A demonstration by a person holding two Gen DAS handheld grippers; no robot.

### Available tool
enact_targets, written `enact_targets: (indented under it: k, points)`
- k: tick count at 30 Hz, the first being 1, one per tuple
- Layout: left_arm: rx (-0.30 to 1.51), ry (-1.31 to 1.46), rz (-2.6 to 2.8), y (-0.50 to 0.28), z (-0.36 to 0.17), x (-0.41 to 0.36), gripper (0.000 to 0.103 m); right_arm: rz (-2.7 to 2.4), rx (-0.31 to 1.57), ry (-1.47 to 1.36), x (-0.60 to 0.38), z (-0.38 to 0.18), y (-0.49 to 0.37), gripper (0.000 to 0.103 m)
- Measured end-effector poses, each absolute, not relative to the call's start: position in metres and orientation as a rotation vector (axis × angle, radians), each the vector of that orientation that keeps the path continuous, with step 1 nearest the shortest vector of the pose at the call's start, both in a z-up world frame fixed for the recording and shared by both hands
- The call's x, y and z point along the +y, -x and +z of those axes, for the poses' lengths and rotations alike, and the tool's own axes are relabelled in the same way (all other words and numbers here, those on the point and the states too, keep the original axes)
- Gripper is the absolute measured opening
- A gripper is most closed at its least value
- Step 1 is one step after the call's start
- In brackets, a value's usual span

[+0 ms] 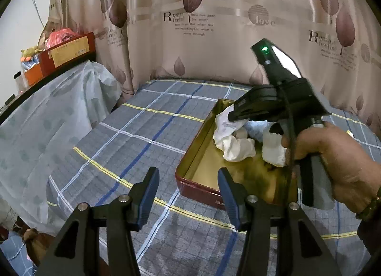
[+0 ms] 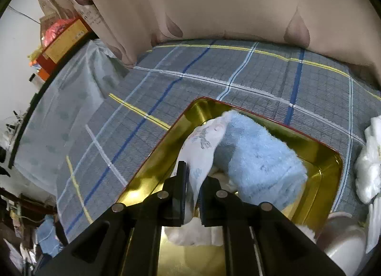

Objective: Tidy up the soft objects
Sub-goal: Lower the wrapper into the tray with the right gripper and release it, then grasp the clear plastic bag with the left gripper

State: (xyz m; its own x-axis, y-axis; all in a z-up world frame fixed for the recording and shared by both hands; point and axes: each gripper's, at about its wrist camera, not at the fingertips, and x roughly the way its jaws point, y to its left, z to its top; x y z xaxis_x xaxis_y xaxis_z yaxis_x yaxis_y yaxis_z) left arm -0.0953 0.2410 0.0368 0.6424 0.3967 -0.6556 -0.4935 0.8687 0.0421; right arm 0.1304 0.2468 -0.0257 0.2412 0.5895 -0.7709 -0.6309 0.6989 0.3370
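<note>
A red tin with a gold inside [image 1: 202,157] [image 2: 152,157] lies on the plaid bed. In it are white soft pieces [image 1: 238,148], a fluffy light-blue cloth [image 2: 259,157] and a white printed cloth [image 2: 202,152]. My right gripper [image 2: 194,180] [image 1: 232,115] is over the tin's far part, shut on the white printed cloth [image 1: 225,122], which hangs into the tin. My left gripper [image 1: 188,185] is open and empty, just above the bed at the tin's near left corner.
The plaid bedsheet [image 1: 147,138] covers the bed. A curtain [image 1: 214,26] hangs behind it. A sheet-covered surface [image 1: 47,121] with red boxes [image 1: 69,49] stands at the left. White plastic-wrapped items [image 2: 369,157] lie on the bed right of the tin.
</note>
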Motion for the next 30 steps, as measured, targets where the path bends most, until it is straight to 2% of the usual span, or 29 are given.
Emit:
enact_targets:
  k: [3, 5, 11, 14, 20, 25, 30]
  points:
    - [0.715, 0.153, 0.507, 0.095, 0.037, 0.241, 0.052, 0.820, 1.011, 0.008, 0.230, -0.017, -0.129, 0.017]
    - [0.729, 0.158, 0.500, 0.094, 0.035, 0.241, 0.052, 0.835, 0.954, -0.079, 0.204, -0.003, -0.125, 0.029]
    - [0.752, 0.140, 0.451, 0.091, 0.032, 0.229, 0.052, 0.806, 0.748, -0.182, 0.098, 0.029, -0.086, 0.046]
    - [0.768, 0.163, 0.368, 0.088, 0.035, 0.222, 0.052, 0.658, 0.678, -0.092, 0.033, 0.021, -0.058, 0.048]
    - [0.781, 0.205, 0.196, 0.067, 0.058, 0.201, 0.052, 0.257, 0.705, 0.140, -0.092, -0.031, -0.044, 0.048]
    - [0.821, 0.233, 0.014, 0.013, 0.085, 0.172, 0.052, 0.074, 0.795, 0.153, -0.157, -0.071, -0.055, 0.048]
    - [0.935, 0.322, -0.114, -0.073, 0.089, 0.152, 0.053, 0.070, 0.797, 0.073, -0.175, -0.070, -0.059, 0.050]
